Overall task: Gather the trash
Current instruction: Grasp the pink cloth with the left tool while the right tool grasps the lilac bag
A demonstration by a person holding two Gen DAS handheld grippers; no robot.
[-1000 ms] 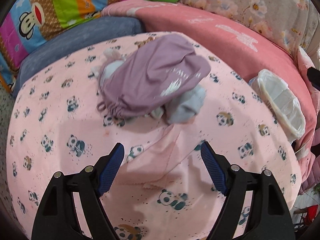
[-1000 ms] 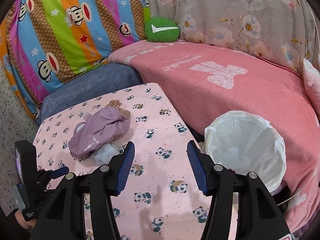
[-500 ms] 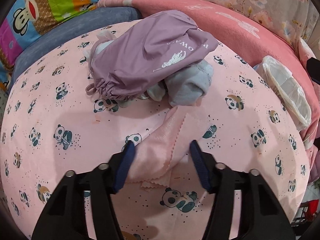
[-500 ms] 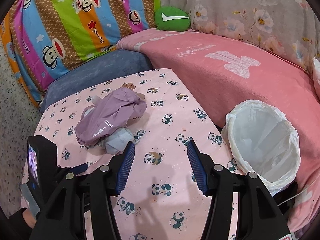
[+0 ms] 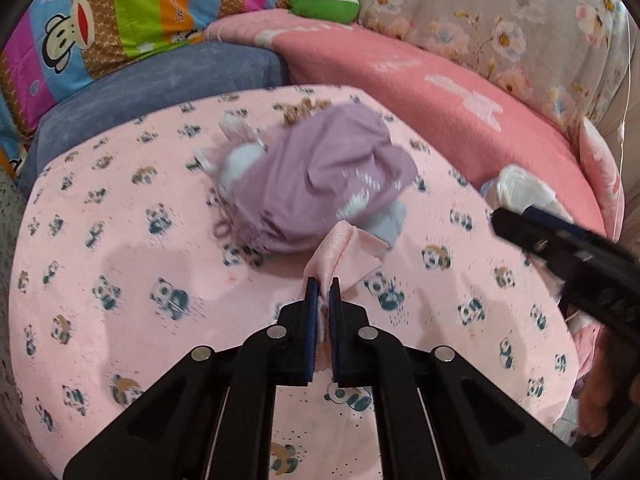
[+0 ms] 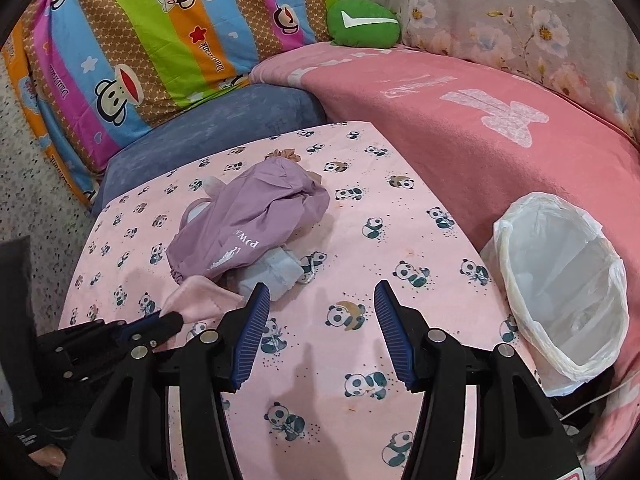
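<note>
Both grippers over the panda-print sheet [image 6: 320, 360]. Left gripper [image 5: 324, 284] just closed, now clamped on pink cloth [image 5: 340, 252], which bunches up from the pads. Right gripper [image 6: 318, 300] spread, nothing between the fingers. Beyond: purple bag [image 6: 248, 224] lying on a pale blue item [image 6: 276, 270], pink cloth touching both. Lined white bin [image 6: 560, 288] right of sheet, against pink blanket [image 6: 480, 140].

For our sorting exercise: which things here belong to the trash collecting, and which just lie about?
Job:
left claw, shut on pink cloth
lined bin
purple bag

Lying about:
green cushion
striped monkey quilt
pink blanket
</note>
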